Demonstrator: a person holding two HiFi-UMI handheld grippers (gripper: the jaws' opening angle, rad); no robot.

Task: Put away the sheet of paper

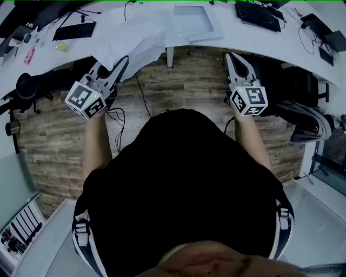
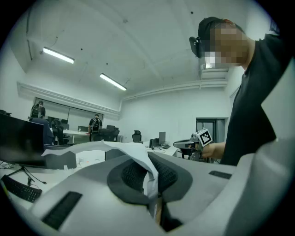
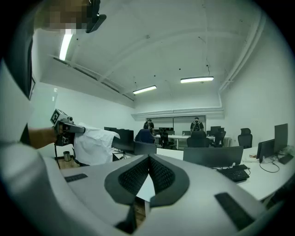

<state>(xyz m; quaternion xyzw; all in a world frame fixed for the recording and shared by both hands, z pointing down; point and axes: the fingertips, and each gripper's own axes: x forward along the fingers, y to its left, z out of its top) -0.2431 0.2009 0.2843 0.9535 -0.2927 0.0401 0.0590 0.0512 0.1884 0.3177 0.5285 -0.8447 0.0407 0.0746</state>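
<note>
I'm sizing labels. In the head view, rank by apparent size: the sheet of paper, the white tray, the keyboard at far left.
1. sheet of paper, though held nearer the camera
2. white tray
3. keyboard

White sheet of paper (image 1: pixel 135 40) at the white desk (image 1: pixel 227 46) edge; black keyboard (image 1: pixel 258 15) on the desk; brown plank floor (image 1: pixel 184 81) under the desk; black-and-white squares on grey left gripper (image 1: pixel 124 60) and right gripper (image 1: pixel 229 55).

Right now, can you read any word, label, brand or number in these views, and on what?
None readable anywhere.
Black-and-white square patterns only, no letters: left marker cube, right marker cube.
Too small to read: keys of the keyboard, striped panel at lower left.
No print visible: sheet of paper.
</note>
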